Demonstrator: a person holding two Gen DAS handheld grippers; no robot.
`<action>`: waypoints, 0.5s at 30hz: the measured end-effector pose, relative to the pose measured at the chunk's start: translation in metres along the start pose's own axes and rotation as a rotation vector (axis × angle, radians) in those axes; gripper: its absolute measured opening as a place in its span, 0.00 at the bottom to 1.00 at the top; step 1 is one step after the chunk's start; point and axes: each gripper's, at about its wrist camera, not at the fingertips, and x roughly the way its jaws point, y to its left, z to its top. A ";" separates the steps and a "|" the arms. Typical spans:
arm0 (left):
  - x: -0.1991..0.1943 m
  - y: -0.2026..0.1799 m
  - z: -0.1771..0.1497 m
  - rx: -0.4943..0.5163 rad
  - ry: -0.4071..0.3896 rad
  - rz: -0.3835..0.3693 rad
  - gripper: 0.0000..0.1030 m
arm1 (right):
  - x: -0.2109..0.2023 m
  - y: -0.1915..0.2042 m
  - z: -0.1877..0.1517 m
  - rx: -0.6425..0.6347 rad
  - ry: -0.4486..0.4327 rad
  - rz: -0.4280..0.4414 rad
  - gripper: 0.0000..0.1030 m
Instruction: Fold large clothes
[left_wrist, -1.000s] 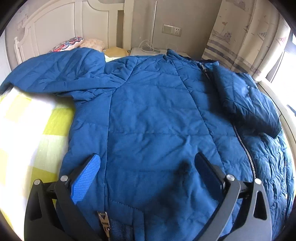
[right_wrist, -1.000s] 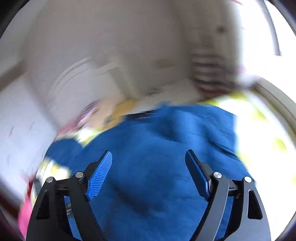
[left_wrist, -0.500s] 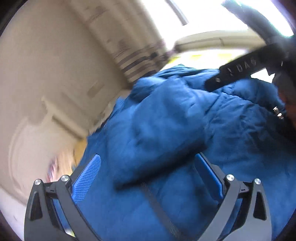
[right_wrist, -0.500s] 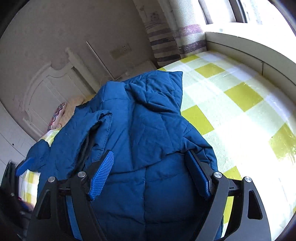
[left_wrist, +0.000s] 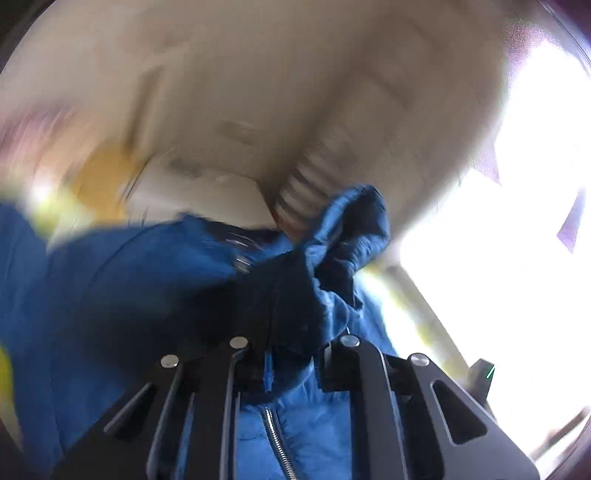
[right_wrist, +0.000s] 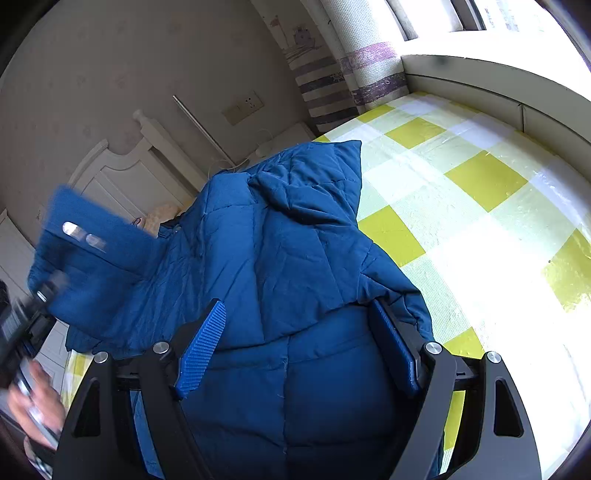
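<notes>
A blue quilted puffer jacket (right_wrist: 280, 251) lies on the bed, its hood toward the headboard. My right gripper (right_wrist: 299, 350) is open just above the jacket's lower back, empty. My left gripper (left_wrist: 288, 350) is shut on a bunch of the jacket's fabric (left_wrist: 295, 295) near the zipper (left_wrist: 277, 435) and holds it lifted; that view is blurred. In the right wrist view the lifted jacket part (right_wrist: 92, 258) hangs at the left, above the hand holding the left gripper (right_wrist: 33, 398).
The bed has a yellow, white and green checked sheet (right_wrist: 461, 206). A white headboard (right_wrist: 122, 177) stands at the back left. A striped curtain (right_wrist: 354, 70) and a white window ledge (right_wrist: 498, 81) border the bed on the right.
My left gripper has shut on the jacket fabric and lifted it; it was open before. My right gripper has stayed open over the jacket, almost still.
</notes>
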 end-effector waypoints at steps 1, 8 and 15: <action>-0.008 0.021 0.007 -0.085 -0.018 0.000 0.15 | -0.001 0.000 0.000 -0.002 0.000 -0.001 0.76; -0.004 0.153 -0.030 -0.472 0.106 0.066 0.17 | 0.000 0.003 -0.001 -0.021 0.004 -0.020 0.77; -0.048 0.109 -0.027 -0.311 -0.224 0.358 0.71 | 0.001 0.006 -0.001 -0.035 0.004 -0.036 0.77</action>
